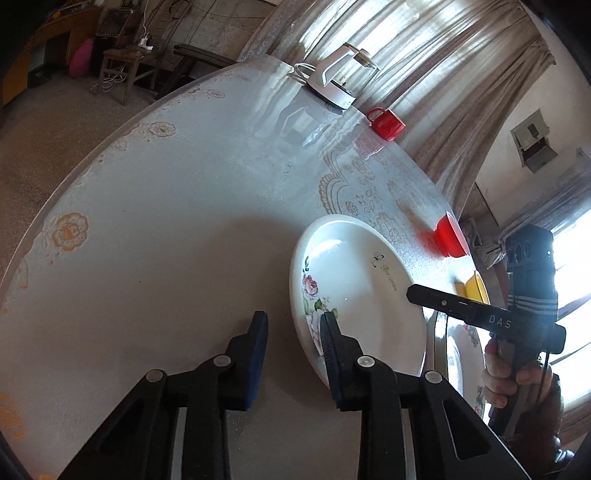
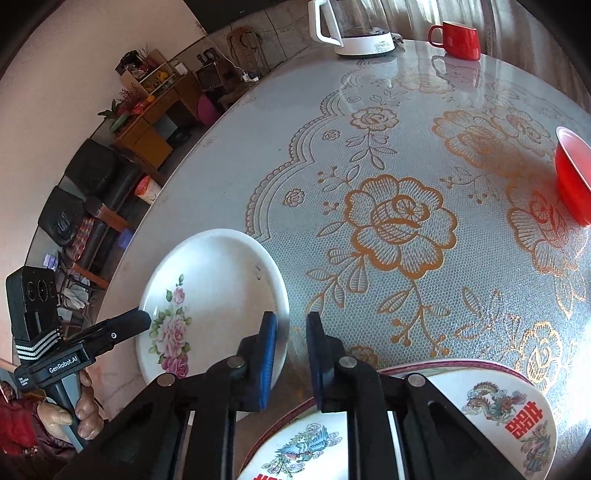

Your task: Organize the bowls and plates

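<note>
A white plate with pink roses [image 1: 354,280] lies on the round table; it also shows in the right wrist view [image 2: 214,291]. My left gripper [image 1: 291,332] is open at the plate's near-left rim, its right finger [image 1: 332,343] over the rim. My right gripper [image 2: 291,332] is open and empty, just right of this plate, above a plate with a phoenix and red characters [image 2: 491,406]. A red bowl [image 1: 448,236] stands further right, also in the right wrist view [image 2: 574,177]. A yellow bowl [image 1: 476,288] sits behind the right gripper's finger.
A white kettle [image 2: 351,29] and a red mug [image 2: 460,38] stand at the table's far edge [image 1: 122,136]. The table carries a lace-pattern cover [image 2: 399,218]. Chairs and cabinets stand beyond the table.
</note>
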Tool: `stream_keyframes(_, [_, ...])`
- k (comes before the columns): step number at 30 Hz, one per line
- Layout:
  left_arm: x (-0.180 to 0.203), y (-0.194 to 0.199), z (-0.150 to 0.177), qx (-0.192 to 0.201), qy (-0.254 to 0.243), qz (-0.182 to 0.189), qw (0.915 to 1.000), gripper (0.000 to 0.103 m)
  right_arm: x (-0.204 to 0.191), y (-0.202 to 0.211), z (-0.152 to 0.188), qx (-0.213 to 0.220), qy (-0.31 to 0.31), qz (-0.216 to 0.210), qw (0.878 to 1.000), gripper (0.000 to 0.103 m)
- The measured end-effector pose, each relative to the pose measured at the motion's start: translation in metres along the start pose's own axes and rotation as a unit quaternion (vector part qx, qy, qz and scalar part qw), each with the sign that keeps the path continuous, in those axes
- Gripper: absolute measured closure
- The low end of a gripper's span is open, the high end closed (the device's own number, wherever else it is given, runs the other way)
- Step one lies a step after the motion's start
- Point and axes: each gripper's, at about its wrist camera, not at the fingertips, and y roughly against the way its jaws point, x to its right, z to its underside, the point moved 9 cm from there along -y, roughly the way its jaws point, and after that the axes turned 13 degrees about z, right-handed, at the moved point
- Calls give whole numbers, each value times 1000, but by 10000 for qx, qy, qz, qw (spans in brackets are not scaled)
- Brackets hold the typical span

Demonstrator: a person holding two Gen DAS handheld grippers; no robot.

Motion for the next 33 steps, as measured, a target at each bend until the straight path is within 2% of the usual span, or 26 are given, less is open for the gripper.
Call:
stream_keyframes(2, [3,-3,2,-49,-94,-14,9999,81,-5,-4,0,-26,54,9,10000,93])
stream_keyframes(5, [6,-6,4,-96,-168,3,9998,84,-9,-6,0,-23,200,99,9997,94])
stream_keyframes(10, [8,-6,5,-56,-257,-162,9995,84,-14,-11,2,-100,424,194,9989,93])
stream_keyframes(18, [9,-4,8,-2,-345,-450,9984,84,-25,-24,3,-352,970,426,9938,84])
stream_keyframes(20, [8,-3,10,55,-308,-469,9984,84,-25,-23,0,-274,1090,545,9922,86])
stream_keyframes(26, [7,-1,12,215,-205,-536,9981,84,-20,-23,0,-218,1112,414,9927,90])
stream_keyframes(33, [9,-2,12,307,-379,-869,9950,84,-28,-28,0,-239,1397,339,9893,78])
